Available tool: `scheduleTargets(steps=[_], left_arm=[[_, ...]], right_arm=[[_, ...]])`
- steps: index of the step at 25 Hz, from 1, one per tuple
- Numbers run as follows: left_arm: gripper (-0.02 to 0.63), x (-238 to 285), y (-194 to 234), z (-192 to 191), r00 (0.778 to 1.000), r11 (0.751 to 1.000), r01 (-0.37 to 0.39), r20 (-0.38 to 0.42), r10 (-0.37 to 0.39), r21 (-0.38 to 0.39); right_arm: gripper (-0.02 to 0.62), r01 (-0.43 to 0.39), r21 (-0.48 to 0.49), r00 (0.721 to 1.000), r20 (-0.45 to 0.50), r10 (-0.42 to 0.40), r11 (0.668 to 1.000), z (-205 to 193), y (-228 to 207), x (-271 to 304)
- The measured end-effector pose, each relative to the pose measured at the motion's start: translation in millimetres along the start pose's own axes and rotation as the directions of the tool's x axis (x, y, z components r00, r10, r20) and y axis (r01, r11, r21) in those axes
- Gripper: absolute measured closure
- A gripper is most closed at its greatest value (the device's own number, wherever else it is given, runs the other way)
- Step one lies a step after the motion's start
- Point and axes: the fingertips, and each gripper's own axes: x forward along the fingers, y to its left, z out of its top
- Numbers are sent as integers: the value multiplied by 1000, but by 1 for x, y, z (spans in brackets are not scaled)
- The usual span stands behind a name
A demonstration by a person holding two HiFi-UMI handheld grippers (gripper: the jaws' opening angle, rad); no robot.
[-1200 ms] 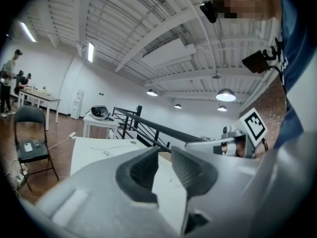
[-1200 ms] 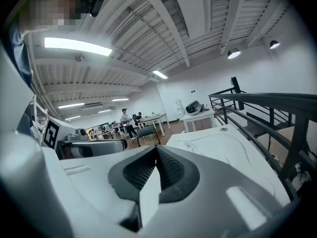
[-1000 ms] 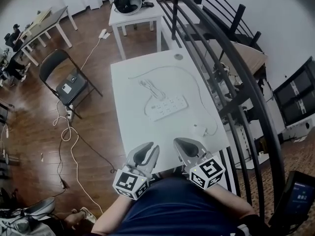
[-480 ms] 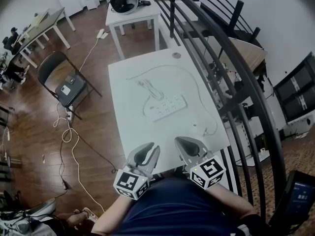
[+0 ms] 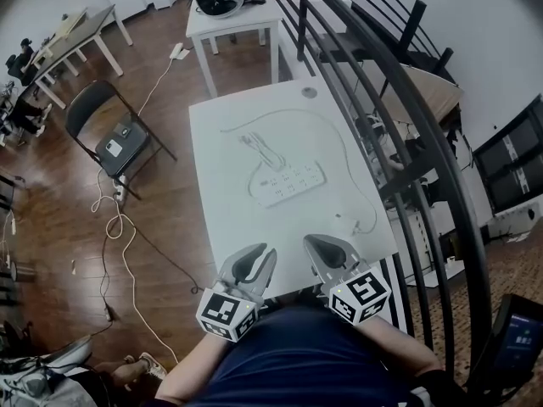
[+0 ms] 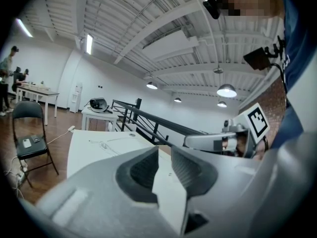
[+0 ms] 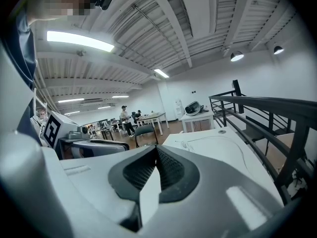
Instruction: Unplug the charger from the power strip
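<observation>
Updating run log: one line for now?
left gripper: open, empty | right gripper: shut, empty | power strip: on white table, untouched

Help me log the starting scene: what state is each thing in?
left gripper: fingers slightly apart, empty.
right gripper: fingers shut, empty.
power strip: flat on the table; plugged sockets too small to tell.
charger: lying near the table's right edge, apart from the strip.
folding chair: unfolded, upright.

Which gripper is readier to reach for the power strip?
Probably left. The left gripper has its jaws apart and empty; the right gripper is shut. Both sit about equally far from the power strip.
</observation>
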Motion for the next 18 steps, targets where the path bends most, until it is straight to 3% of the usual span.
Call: scheduleTargets(steps=[18], left_arm=[[526,9,11,-8,999,1000,-9,-36,8,-30]], right_arm=[[584,9,27,1000,-17,-9,1000,-4,-8,9]])
